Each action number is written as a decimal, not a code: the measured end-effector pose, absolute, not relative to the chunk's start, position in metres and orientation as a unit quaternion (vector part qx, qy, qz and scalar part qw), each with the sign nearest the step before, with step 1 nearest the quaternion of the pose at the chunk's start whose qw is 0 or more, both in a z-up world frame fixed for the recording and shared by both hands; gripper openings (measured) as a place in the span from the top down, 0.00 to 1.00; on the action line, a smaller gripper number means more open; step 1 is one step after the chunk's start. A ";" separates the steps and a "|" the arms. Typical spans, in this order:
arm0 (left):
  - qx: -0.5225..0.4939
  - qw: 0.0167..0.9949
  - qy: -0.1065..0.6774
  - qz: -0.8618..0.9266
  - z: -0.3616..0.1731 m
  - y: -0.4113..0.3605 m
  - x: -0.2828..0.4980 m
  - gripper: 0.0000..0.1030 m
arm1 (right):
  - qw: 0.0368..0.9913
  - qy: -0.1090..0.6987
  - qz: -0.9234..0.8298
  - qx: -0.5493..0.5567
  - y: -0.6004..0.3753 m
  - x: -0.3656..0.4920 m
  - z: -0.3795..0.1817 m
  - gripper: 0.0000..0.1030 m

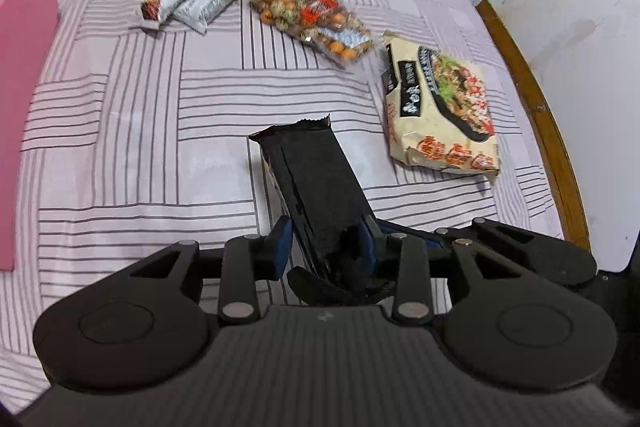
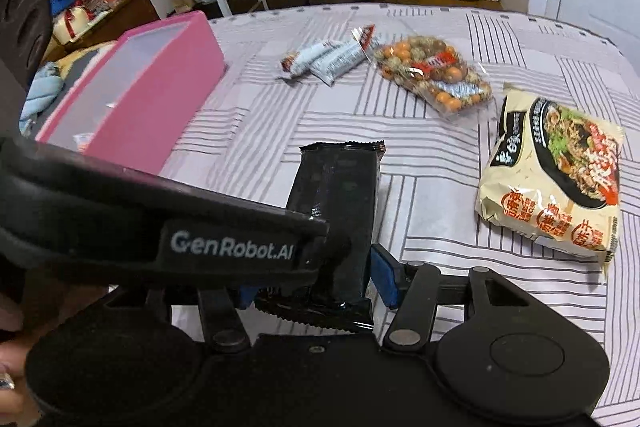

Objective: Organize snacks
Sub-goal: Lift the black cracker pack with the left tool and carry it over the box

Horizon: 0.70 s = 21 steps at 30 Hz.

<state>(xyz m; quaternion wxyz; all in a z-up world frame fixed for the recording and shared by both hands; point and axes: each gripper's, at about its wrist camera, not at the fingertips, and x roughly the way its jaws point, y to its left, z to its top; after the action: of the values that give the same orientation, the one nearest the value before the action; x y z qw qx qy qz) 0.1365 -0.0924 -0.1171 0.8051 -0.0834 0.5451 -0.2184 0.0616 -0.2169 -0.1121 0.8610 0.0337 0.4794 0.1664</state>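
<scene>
Packet (image 1: 316,183) clamped in left gripper (image 1: 326,247), likely bound for box (image 2: 140,99) ahead-left; right gripper (image 2: 314,287) flanks it, grip unclear.

Black snack packet (image 1: 316,179), pink box (image 2: 160,99), grey-striped sheet (image 1: 132,131)

"GenRobot.AI" stands in pale letters on the black strap (image 2: 224,251) crossing the right wrist view; the noodle packet (image 2: 556,183) bears Chinese characters, too blurred to read.
</scene>
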 end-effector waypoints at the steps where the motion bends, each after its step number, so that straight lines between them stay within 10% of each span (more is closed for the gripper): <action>1: -0.085 0.809 0.539 -0.218 -0.111 -0.089 0.132 0.67 | 0.863 0.475 0.170 0.034 -0.217 0.058 -0.106 0.41; 21: -0.095 0.872 0.440 -0.192 -0.020 -0.028 0.074 0.64 | 0.884 0.395 0.249 -0.034 -0.163 0.029 -0.019 0.41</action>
<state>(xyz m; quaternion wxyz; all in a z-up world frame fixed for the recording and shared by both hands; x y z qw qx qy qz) 0.0737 -0.0282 -0.0196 0.8721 -0.0949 0.4401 -0.1916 0.0294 -0.1634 -0.0188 0.8836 -0.0336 0.3950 0.2491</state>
